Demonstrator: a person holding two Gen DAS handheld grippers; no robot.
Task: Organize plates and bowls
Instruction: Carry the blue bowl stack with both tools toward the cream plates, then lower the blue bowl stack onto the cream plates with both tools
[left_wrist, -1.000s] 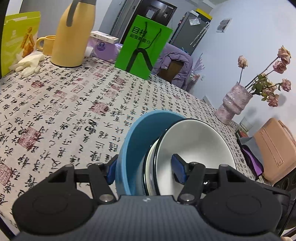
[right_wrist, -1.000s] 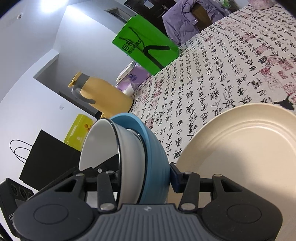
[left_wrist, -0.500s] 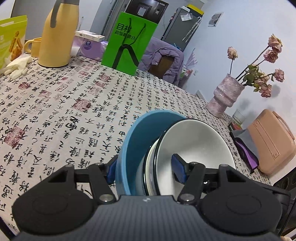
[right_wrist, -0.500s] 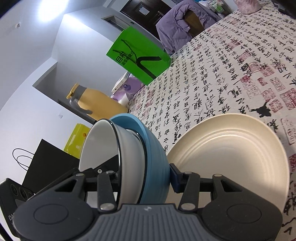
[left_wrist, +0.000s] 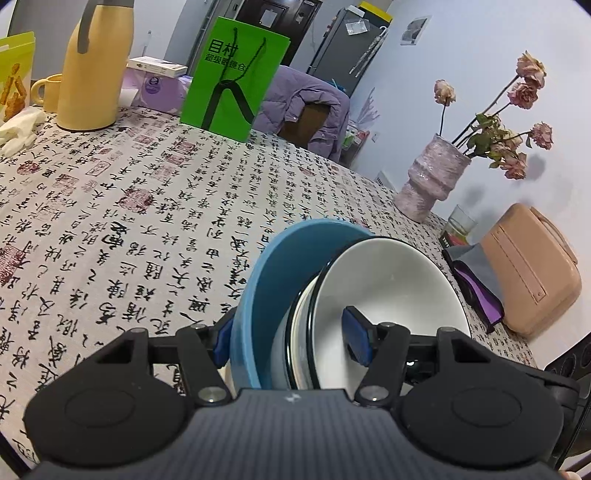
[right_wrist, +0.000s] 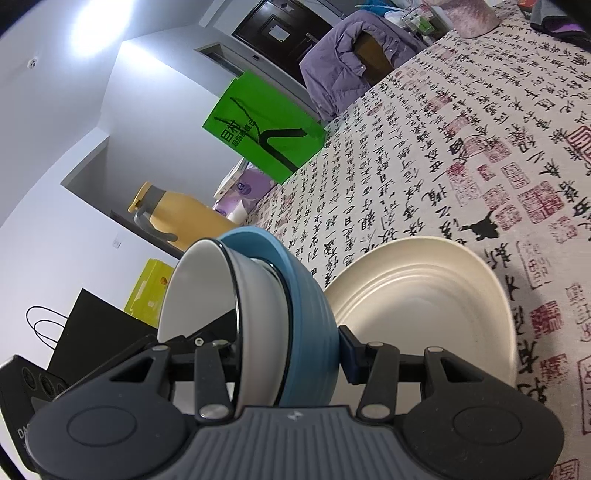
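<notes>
Both claws pinch 1 nested stack tipped on edge: the left gripper (left_wrist: 290, 338) and right gripper (right_wrist: 295, 350) each clamp the blue bowl (left_wrist: 258, 295) with the white bowl (left_wrist: 391, 291) inside. A cream plate (right_wrist: 436, 295) lies just beyond the right claw.

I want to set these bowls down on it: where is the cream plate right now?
The cream plate lies on the tablecloth in the right wrist view, right of the blue bowl, just behind the right gripper.
</notes>
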